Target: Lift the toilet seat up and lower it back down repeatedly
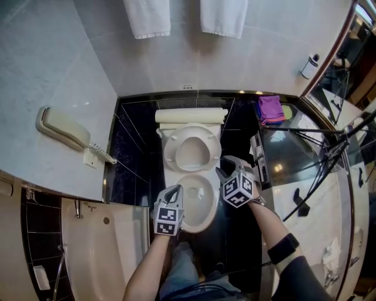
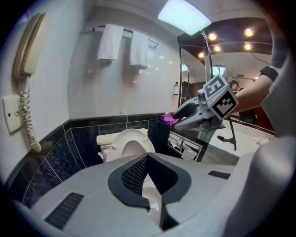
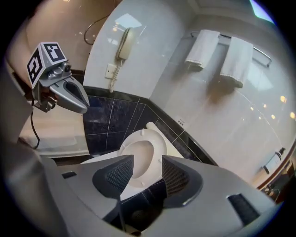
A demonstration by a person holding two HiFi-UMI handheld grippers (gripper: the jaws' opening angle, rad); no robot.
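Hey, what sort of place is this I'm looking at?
A bathroom, probably in a hotel: there is a toilet with its seat raised, two white towels hanging on the wall, a bathtub and a wall phone.

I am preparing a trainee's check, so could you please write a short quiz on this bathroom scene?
1. True or false: the toilet seat stands raised.
2. The cloth on the ledge is: A yellow, B purple, C black.
3. Which gripper's fingers are apart?
Key: 1 true; 2 B; 3 the right gripper; on the left gripper they are together, with nothing held.
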